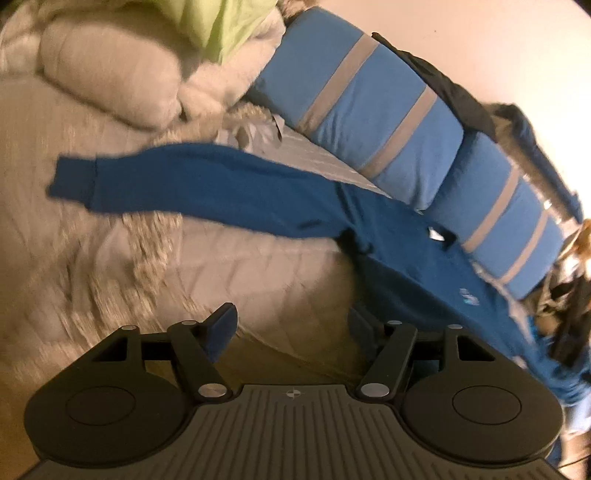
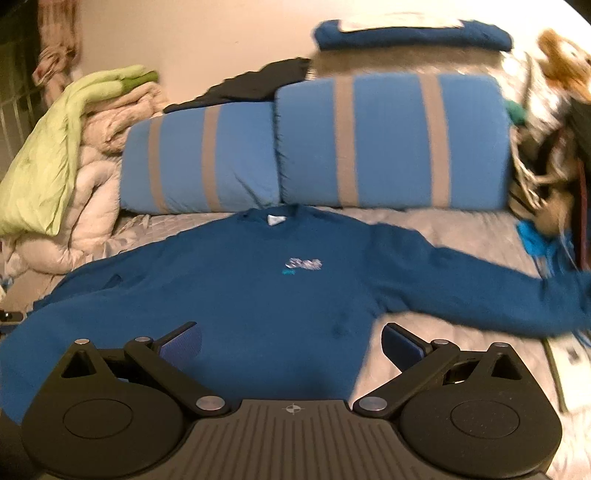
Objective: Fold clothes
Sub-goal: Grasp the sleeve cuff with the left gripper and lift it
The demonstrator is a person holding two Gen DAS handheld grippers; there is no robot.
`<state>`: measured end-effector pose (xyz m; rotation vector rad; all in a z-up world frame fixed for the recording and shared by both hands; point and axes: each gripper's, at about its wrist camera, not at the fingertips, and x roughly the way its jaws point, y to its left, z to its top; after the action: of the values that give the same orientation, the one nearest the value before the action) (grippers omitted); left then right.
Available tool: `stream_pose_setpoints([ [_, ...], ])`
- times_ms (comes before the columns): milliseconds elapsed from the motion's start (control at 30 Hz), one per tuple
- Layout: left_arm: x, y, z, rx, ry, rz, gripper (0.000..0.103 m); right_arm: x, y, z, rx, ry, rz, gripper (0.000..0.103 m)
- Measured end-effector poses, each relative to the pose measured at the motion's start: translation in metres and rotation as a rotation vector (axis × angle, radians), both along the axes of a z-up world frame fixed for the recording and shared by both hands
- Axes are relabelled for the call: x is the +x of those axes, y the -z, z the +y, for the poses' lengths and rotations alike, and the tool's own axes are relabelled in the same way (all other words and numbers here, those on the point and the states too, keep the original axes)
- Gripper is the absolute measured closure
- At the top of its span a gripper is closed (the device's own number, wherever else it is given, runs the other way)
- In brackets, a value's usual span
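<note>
A dark blue long-sleeved sweatshirt [image 2: 258, 288] lies spread face up on the bed, collar toward the pillows, a small pale logo on its chest and both sleeves stretched out sideways. In the left wrist view its one sleeve [image 1: 192, 181] runs out to the left over the quilt. My left gripper [image 1: 291, 321] is open above the quilt, beside the sweatshirt's body, with nothing between its fingers. My right gripper [image 2: 291, 343] stands wide open over the lower hem of the sweatshirt, its pads apart from the cloth.
Two light blue pillows with grey stripes [image 2: 388, 140] line the far side of the bed. A heap of beige bedding with a lime green sheet [image 2: 55, 158] sits at the left. A folded dark blue garment [image 2: 410, 35] lies behind the pillows. Clutter and a plush toy [image 2: 561, 62] fill the right.
</note>
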<state>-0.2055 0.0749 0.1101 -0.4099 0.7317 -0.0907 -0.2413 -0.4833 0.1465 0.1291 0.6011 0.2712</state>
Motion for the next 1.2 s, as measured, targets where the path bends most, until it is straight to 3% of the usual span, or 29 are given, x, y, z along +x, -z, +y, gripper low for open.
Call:
stream_pose_setpoints([
  [200, 0.015, 0.005, 0.005, 0.078, -0.044, -0.033, 0.037, 0.028, 0.013, 0.045, -0.006, -0.09, -0.023, 0.0],
  [433, 0.027, 0.024, 0.043, 0.074, -0.207, -0.034, 0.037, 0.049, 0.033, 0.076, 0.048, -0.154, -0.01, 0.0],
  [700, 0.034, 0.052, 0.114, -0.156, -0.441, -0.018, 0.038, 0.063, 0.056, 0.084, 0.115, -0.156, 0.039, 0.0],
  [867, 0.036, 0.071, 0.156, -0.347, -0.607, -0.018, 0.038, 0.067, 0.065, 0.08, 0.141, -0.148, 0.078, 0.0],
  [1200, 0.045, 0.098, 0.188, -0.448, -0.764, -0.035, 0.043, 0.072, 0.07, 0.082, 0.154, -0.15, 0.111, 0.0],
])
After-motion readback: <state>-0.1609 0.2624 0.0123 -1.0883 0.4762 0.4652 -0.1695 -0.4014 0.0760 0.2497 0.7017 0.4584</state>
